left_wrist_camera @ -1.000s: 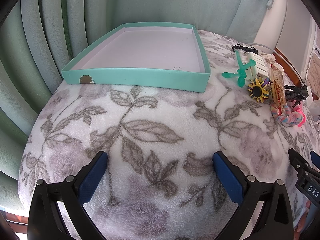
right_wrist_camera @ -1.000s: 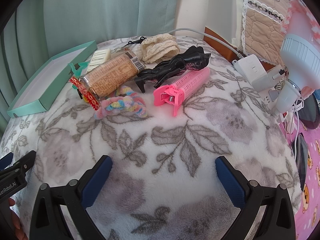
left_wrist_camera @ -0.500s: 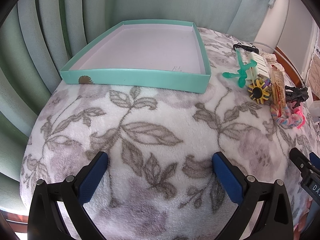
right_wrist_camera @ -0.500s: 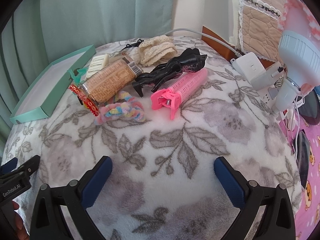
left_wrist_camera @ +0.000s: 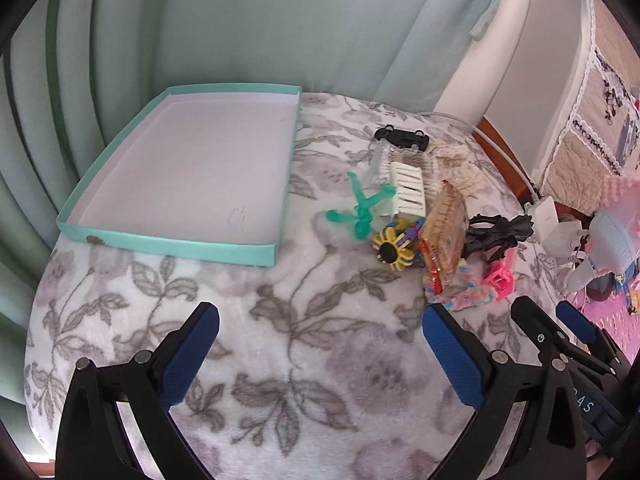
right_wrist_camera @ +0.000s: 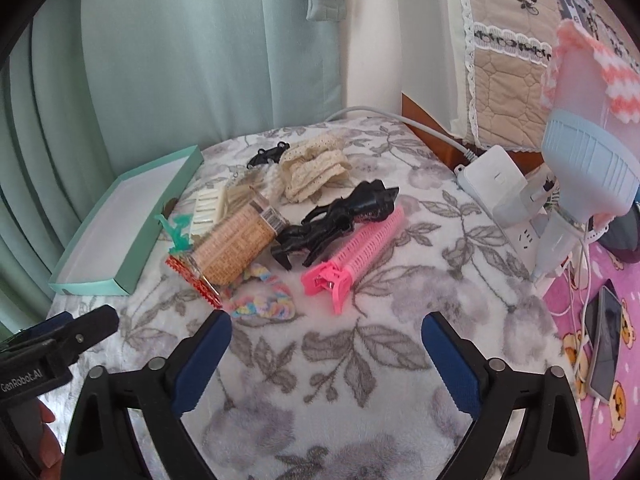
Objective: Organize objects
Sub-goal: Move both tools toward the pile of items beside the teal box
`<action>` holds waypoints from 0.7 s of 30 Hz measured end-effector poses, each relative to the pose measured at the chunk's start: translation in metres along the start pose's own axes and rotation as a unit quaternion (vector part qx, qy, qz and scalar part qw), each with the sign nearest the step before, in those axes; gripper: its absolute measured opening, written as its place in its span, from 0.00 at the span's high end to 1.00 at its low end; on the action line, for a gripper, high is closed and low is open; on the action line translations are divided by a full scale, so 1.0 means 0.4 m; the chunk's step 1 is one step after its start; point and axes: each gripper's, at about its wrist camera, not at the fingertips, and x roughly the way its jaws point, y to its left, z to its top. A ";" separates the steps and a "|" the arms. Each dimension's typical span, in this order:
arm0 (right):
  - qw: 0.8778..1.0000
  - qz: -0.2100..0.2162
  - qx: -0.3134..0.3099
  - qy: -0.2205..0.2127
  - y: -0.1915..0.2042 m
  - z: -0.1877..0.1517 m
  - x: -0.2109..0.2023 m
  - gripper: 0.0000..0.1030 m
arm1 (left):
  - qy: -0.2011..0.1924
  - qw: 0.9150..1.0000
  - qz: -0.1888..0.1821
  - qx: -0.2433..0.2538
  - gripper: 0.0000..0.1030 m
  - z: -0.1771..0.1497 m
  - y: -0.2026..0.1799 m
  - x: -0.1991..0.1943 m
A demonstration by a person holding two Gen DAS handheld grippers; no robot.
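Observation:
An empty teal tray (left_wrist_camera: 168, 244) (right_wrist_camera: 100, 283) lies at the left on a floral blanket. Right of it sits a heap of hair things: a green clip (left_wrist_camera: 360, 212), a yellow flower clip (left_wrist_camera: 390, 250), a white comb (left_wrist_camera: 408, 190), a packet of sticks (right_wrist_camera: 236, 250), a black claw clip (right_wrist_camera: 340, 220), a pink roller clip (right_wrist_camera: 356, 252), a pastel scrunchie (right_wrist_camera: 262, 302) and cream lace bands (right_wrist_camera: 316, 170). My left gripper (left_wrist_camera: 318, 344) hovers open in front of the tray's near corner. My right gripper (right_wrist_camera: 326, 356) hangs open just short of the pink clip and scrunchie. Neither holds anything.
A white power strip (right_wrist_camera: 500, 196), a pale blue fan (right_wrist_camera: 588, 164) and cables crowd the blanket's right edge. A phone (right_wrist_camera: 606, 344) lies on pink bedding. Green curtains (left_wrist_camera: 240, 20) stand behind the tray. A small black clip (left_wrist_camera: 402, 136) lies at the back.
Both grippers have pulled back and lifted, so more curtain and wall show. The left view has swung right toward the heap. Nothing on the blanket has moved.

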 end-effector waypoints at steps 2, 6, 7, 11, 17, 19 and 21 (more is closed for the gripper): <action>1.000 0.004 0.002 -0.002 -0.005 0.017 0.004 0.11 | -0.001 1.000 -0.010 0.003 0.05 0.012 -0.017 0.003; 1.000 0.010 0.021 0.002 -0.037 0.050 0.032 0.21 | 0.001 0.999 -0.029 0.012 0.11 0.028 -0.047 0.000; 1.000 0.011 0.026 0.004 -0.046 0.058 0.041 0.23 | 0.000 0.999 -0.034 0.014 0.12 0.034 -0.054 0.004; 0.999 0.018 0.045 0.007 -0.076 0.092 0.070 0.32 | -0.001 0.999 -0.047 0.018 0.12 0.052 -0.077 0.021; 0.997 0.031 0.071 0.011 -0.108 0.130 0.111 0.40 | 0.016 0.998 -0.059 0.022 0.25 0.064 -0.095 0.063; 0.997 0.034 0.075 0.011 -0.115 0.141 0.123 0.42 | 0.017 0.998 -0.065 0.016 0.25 0.067 -0.095 0.070; 0.996 0.038 0.081 0.012 -0.122 0.150 0.135 0.43 | 0.019 0.997 -0.070 0.015 0.25 0.070 -0.098 0.074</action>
